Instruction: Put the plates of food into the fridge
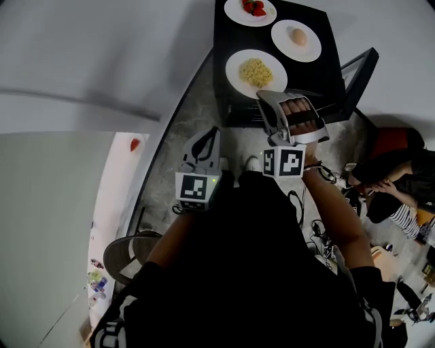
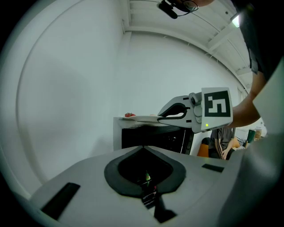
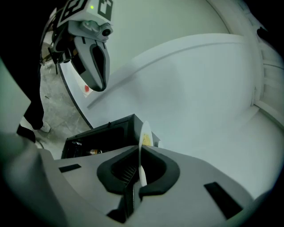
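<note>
Three white plates stand on top of a small black fridge [image 1: 334, 76]: one with yellow noodles [image 1: 256, 73], one with a pale bun [image 1: 296, 39] and one with strawberries [image 1: 250, 10]. My right gripper [image 1: 274, 95] is shut on the near rim of the noodle plate, which shows edge-on between its jaws in the right gripper view [image 3: 144, 135]. In the left gripper view the right gripper [image 2: 160, 118] holds that plate [image 2: 144, 118] level. My left gripper [image 1: 216, 130] hangs lower left of the fridge, shut and holding nothing [image 2: 143, 148].
The fridge's glass door [image 1: 358, 75] stands open at the right. A person [image 1: 397, 183] sits on the floor at the right, near cables [image 1: 316, 231]. A white wall runs along the left, with a red thing [image 1: 134, 144] beside it.
</note>
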`<state>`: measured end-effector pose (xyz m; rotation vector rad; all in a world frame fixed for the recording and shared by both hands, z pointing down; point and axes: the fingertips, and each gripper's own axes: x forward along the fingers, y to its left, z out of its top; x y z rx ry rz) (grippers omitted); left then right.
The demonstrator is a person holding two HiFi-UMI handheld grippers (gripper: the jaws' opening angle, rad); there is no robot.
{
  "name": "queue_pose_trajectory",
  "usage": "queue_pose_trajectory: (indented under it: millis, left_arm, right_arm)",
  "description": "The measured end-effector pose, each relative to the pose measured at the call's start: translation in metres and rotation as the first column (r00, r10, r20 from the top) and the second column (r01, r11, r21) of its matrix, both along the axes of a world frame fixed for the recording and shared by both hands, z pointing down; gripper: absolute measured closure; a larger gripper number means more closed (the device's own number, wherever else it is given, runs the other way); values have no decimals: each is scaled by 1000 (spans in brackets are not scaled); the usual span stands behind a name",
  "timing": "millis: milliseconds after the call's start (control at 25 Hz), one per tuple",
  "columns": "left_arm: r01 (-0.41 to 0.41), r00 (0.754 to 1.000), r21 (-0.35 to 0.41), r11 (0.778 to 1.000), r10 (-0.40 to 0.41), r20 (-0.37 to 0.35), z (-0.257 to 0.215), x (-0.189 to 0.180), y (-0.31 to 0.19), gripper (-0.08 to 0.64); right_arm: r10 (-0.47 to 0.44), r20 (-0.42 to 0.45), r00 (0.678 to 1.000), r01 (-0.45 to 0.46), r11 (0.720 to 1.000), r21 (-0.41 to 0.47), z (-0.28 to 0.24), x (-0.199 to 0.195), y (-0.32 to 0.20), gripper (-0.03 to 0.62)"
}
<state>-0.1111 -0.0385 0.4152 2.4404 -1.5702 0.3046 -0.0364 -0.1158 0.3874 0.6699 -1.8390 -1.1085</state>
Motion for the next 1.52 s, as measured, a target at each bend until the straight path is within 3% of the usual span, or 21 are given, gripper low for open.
queue_pose_trajectory:
  millis: [200,400,520,840,1240,1360,1520]
  left_arm:
    - [-25,1000,-1,1000,25,8,-2,6,-3,538]
    - [-32,999,-17,999,32,-13,3,8,-1,538]
    - [-31,999,-17,999,31,12,8,4,-2,538]
    - [-54,999,0,999,54,3,6,8,0,538]
    - [-103,993,-20,994,104,50,15,4,14,538]
    - [-130,986,-52,990,135,95,21,2,21,538]
    - [-145,983,-73,987,152,100,27,-1,28,538]
  right_arm:
    - [-18,-3,1000,18,997,70,-8,19,11,561]
    - [1,-17,1000,1,996,90,-11,46,30,561]
    - [1,-6,1000,-1,995,97,-12,55,47,561]
    - [5,-10,1000,-4,995,103,4,65,96,560]
    - [56,-49,997,-53,998,44,103,63,99,561]
    - [77,-92,993,-77,997,3,136,65,81,560]
    - [90,-137,987,-92,996,-7,178,70,52,560]
